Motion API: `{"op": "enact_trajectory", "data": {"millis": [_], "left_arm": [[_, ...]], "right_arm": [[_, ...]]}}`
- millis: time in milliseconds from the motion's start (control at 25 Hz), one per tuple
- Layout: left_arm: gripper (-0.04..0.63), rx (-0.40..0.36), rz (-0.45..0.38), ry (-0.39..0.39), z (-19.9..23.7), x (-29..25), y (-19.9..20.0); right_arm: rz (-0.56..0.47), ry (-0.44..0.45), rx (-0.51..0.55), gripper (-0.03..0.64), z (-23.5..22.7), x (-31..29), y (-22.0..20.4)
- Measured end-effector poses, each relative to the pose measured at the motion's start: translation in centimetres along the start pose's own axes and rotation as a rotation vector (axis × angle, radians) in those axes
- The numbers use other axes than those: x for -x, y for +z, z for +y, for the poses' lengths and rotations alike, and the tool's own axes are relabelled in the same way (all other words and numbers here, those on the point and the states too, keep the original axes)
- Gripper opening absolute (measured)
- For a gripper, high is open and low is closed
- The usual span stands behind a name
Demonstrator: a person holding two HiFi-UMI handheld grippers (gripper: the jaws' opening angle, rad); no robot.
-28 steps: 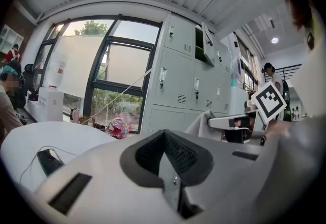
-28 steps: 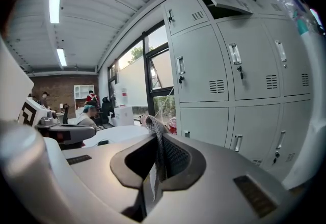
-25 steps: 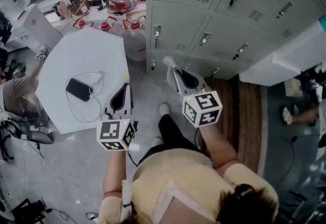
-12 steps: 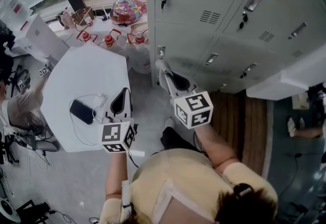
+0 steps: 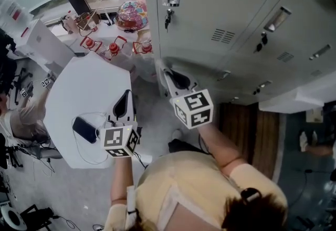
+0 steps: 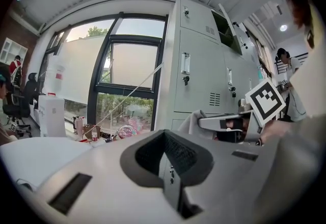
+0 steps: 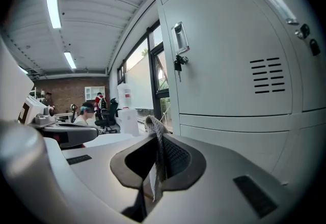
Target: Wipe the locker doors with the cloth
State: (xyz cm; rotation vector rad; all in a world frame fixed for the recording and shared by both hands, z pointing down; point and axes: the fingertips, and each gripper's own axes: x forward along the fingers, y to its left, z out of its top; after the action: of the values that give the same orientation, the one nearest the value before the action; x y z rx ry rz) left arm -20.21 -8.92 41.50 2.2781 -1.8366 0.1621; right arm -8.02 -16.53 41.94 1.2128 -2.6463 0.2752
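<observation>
The cloth (image 7: pixel 154 131) is held in the right gripper (image 7: pixel 155 139), whose jaws are pressed together on it. A thin strip is pinched along the seam between the jaws and a small tuft stands clear of the tips. In the right gripper view the locker doors (image 7: pixel 229 55) fill the right half of the frame, so the panel lies ahead and to the right of the tuft, near but not touching. A door handle (image 7: pixel 179 37) is seen above the tips, left of centre. In the head view the right gripper (image 5: pixel 166 73) is pointed toward the upper left, with its tips at the lower left corner of the locker bank (image 5: pixel 220 9). The left gripper (image 5: pixel 126 101) is placed lower left, over the edge of the white table (image 5: pixel 79 80), well apart from the doors. Its jaws are brought together with nothing between them. The right gripper is judged the nearer. Contact is expected to require a turn of the tuft rightward onto the panel.
</observation>
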Motion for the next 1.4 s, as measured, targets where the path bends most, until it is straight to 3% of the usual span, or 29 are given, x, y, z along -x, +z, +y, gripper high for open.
{"op": "enact_trajectory", "data": {"millis": [480,1040,1400], "left_arm": [[-0.008,-0.035,0.032,0.004,1.2,-5.0,0.0],[-0.008,-0.037,0.026,-0.110,1.6,-9.3,1.2],[-0.008,-0.049,0.036,-0.178,-1.1,-11.2,1.1]], "right_arm": [[-0.004,-0.053,0.045,0.017,-3.0,-4.9,0.4],[0.030,-0.174,0.046,0.017,-5.5,-6.7,0.6],[0.048,-0.237,0.035,0.016,-8.2,-4.8,-0.2]]}}
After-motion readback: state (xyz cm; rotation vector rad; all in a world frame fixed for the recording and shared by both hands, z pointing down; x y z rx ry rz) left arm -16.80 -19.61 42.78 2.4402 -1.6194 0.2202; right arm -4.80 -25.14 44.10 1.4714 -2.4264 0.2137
